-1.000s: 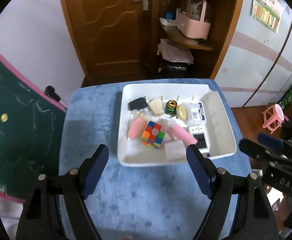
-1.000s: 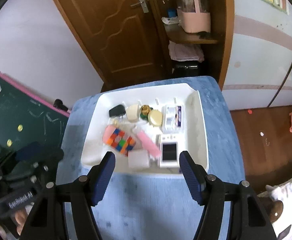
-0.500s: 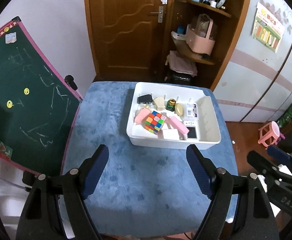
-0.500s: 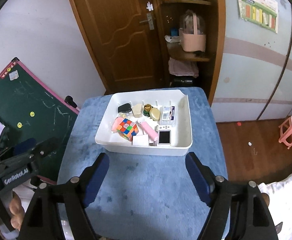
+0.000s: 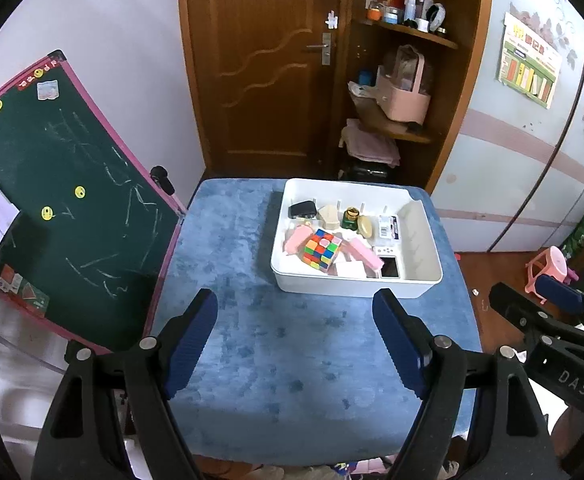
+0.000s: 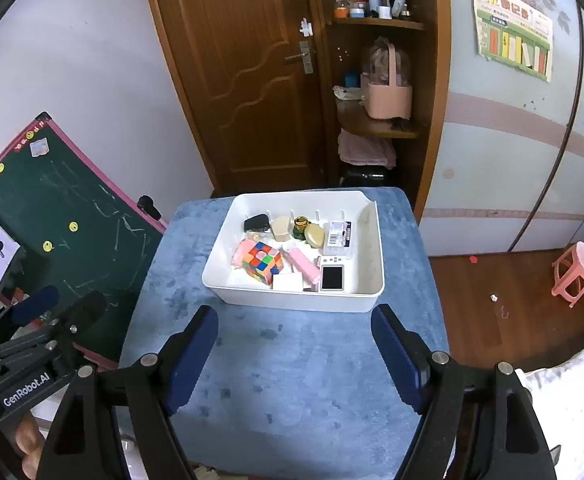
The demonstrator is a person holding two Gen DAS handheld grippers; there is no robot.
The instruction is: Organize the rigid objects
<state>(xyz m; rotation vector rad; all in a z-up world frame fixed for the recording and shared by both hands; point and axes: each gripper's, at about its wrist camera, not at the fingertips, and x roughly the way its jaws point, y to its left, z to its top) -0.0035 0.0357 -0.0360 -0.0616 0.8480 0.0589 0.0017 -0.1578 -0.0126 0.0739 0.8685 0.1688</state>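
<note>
Behind the cube [image 6: 262, 261], a pink item [image 6: 240, 252], possibly an eraser, half hidden.

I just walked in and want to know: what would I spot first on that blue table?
The white bin on the blue table, with a bright rainbow puzzle cube near its front left. Beside the table leans a green chalkboard. Both grippers' blue fingers are spread wide, holding nothing.

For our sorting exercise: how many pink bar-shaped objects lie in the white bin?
2. One pink bar lies left of the colour cube; the other pink bar lies right of it, beside the small screen device. Others may be hidden beneath.
</note>
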